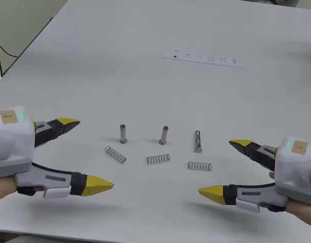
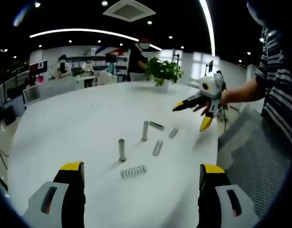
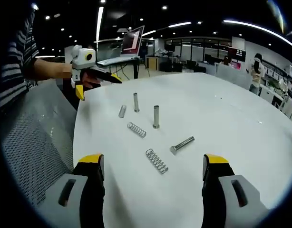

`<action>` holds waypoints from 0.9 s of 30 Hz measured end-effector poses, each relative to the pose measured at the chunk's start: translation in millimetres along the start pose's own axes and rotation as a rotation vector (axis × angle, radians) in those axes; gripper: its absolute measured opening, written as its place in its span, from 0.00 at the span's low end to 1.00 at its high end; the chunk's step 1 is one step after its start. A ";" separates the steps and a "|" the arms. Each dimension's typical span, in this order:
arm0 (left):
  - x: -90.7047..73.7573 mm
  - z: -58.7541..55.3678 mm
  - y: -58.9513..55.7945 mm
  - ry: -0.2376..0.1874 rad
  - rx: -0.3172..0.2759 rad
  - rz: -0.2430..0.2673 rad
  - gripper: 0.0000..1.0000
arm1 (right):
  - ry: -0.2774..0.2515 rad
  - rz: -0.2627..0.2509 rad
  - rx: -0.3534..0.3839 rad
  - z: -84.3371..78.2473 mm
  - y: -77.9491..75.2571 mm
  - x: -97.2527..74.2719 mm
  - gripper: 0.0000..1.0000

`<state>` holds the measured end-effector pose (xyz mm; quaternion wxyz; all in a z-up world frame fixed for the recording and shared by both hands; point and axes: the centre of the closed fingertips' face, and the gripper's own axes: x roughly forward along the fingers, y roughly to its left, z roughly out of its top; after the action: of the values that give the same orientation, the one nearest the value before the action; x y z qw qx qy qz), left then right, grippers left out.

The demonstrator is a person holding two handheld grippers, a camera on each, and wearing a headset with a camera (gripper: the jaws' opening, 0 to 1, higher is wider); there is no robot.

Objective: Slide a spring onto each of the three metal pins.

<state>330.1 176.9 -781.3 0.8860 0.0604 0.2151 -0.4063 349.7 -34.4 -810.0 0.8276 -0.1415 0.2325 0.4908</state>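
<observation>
Three short metal pins sit mid-table in the head view: the left pin (image 1: 123, 134) and middle pin (image 1: 164, 135) stand upright, while the right pin (image 1: 197, 142) lies flat, as the right gripper view shows (image 3: 182, 144). In front of each pin a loose spring lies on the table: left spring (image 1: 115, 154), middle spring (image 1: 158, 159), right spring (image 1: 199, 165). My left gripper (image 1: 87, 153) hovers open left of the row, nothing between its yellow tips. My right gripper (image 1: 216, 167) hovers open just right of the right spring, also holding nothing.
The white table (image 1: 145, 76) stretches far behind the pins. A flush white power strip (image 1: 202, 57) lies at the back. A potted plant (image 2: 162, 71) stands at the far table edge. A grey mesh chair back (image 3: 36, 142) is beside the table.
</observation>
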 end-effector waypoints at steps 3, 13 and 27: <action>0.1 0.4 -0.6 -0.001 -0.002 -0.002 0.98 | 0.001 0.001 -0.001 -0.3 0.9 0.4 0.85; 1.0 -2.5 -1.6 0.004 -0.009 -0.004 0.98 | 0.008 0.004 0.009 -2.6 2.1 1.1 0.84; 1.1 -5.2 -1.0 0.003 -0.014 0.000 0.98 | 0.003 0.000 0.046 7.5 -7.7 3.6 0.80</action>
<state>328.3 176.9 -786.4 0.8861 0.0547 0.2191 -0.4049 359.8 -32.0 -805.4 0.8303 -0.1229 0.2449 0.4853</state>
